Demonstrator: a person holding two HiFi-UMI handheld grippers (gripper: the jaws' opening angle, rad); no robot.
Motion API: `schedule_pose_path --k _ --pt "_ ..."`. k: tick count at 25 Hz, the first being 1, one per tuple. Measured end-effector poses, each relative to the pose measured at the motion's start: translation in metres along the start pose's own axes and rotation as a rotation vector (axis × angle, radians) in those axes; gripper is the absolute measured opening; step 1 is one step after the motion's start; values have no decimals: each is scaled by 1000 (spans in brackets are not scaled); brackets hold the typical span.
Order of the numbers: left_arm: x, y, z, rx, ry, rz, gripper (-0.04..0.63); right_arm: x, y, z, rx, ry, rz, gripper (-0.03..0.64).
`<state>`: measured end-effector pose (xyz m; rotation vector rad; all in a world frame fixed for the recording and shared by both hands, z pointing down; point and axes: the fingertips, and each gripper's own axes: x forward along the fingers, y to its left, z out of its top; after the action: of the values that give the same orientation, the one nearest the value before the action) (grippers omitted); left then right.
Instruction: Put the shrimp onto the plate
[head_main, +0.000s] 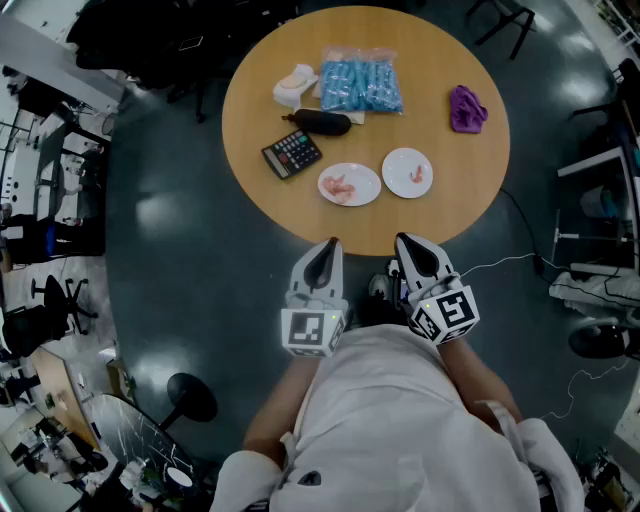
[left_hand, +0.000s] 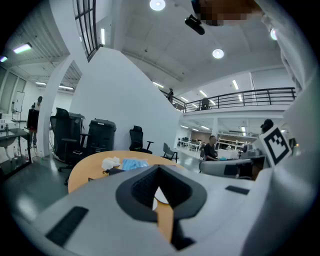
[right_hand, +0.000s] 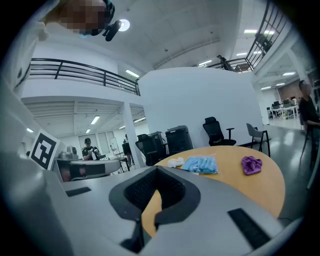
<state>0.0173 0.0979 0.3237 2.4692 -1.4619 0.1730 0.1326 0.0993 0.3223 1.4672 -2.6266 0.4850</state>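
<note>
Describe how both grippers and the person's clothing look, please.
Both the left gripper and the right gripper have pale grey shells tapering to a point, with black textured pads inside the jaws. Each carries a white cube with black square markers at its rear. The person wears a white top.

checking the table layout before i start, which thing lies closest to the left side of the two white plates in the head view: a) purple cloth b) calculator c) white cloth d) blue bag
b: the calculator lies just left of the left plate and slightly beyond it, while the purple cloth sits off to the right.
</note>
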Motion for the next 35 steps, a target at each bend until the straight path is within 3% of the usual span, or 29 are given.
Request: schedule_pose_path --k 14,20,25,29,32,35 --pt "7 17 -5 2 15 -3 8 27 -3 -10 -39 66 8 15" --pt "25 27 -13 8 31 -32 8 78 -26 -37 -284 256 76 18" --pt "49 40 -28 -34 62 -49 8 143 -36 -85 -401 464 227 20" --pt "61 39 -49 -51 100 -78 8 178 -43 -147 -566 671 360 21" --pt "64 39 -62 -36 103 -97 8 199 -47 -174 -634 764 417 21" --pt "68 44 -66 -77 110 -90 8 216 -49 -192 -720 840 472 38"
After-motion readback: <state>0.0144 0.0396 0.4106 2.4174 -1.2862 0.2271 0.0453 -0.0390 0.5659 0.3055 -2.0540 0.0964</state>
